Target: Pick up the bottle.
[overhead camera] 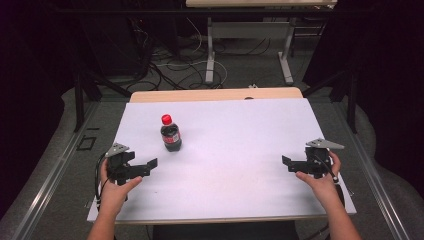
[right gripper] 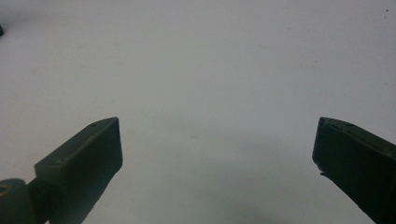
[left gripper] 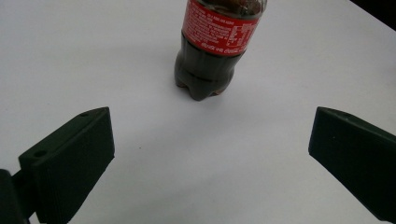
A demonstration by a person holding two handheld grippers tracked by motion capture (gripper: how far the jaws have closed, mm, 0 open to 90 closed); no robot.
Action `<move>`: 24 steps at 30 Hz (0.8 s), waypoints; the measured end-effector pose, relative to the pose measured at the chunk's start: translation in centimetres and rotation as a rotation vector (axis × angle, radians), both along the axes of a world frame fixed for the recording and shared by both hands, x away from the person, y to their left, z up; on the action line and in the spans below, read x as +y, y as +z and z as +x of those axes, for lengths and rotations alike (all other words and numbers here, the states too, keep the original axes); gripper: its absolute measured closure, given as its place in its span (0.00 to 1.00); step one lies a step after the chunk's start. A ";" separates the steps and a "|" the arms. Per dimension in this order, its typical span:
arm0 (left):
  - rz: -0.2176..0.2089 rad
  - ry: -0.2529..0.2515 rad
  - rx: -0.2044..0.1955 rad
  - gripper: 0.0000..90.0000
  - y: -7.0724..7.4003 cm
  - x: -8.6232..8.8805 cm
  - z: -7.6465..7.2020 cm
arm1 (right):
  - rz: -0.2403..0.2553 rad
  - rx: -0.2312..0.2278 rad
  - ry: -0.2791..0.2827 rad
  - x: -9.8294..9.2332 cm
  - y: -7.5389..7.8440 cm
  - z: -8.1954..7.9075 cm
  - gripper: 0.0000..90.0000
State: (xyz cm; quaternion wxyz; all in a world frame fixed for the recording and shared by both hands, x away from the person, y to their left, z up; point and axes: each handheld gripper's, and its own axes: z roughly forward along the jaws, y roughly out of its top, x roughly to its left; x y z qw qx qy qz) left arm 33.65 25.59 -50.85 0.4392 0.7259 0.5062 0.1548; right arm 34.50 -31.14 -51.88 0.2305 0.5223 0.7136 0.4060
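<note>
**Two grippers spread wide, cola bottle on white table**

Left gripper [overhead camera: 150, 165]: held in the person's left hand [overhead camera: 114, 192] at the near left of the table; jaws wide apart, nothing between them, pointing toward the table's middle. In the left gripper view [left gripper: 210, 144] the bottle stands ahead of the jaws, apart from both.

Right gripper [overhead camera: 286, 162]: held in the right hand [overhead camera: 320, 182] at the near right; jaws wide apart and empty, over bare surface in the right gripper view [right gripper: 217, 149].

Cola bottle [overhead camera: 170, 134]: small, upright, red cap, red label, dark drink; left of centre, near the left gripper, well apart from the right.

White table [overhead camera: 235, 145]: carries the bottle.
</note>
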 end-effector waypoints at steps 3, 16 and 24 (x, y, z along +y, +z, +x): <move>0.001 -0.006 -0.008 0.00 0.0 -0.3 0.0 | -0.023 -0.004 0.004 0.3 -0.2 -0.1 0.01; -0.008 -0.025 -0.010 0.01 0.7 -1.9 1.7 | -0.057 -0.035 0.022 0.9 0.1 -0.6 0.01; 0.012 -0.031 -0.052 0.01 1.8 -4.1 4.4 | -0.036 -0.031 0.011 0.8 0.0 -0.6 0.02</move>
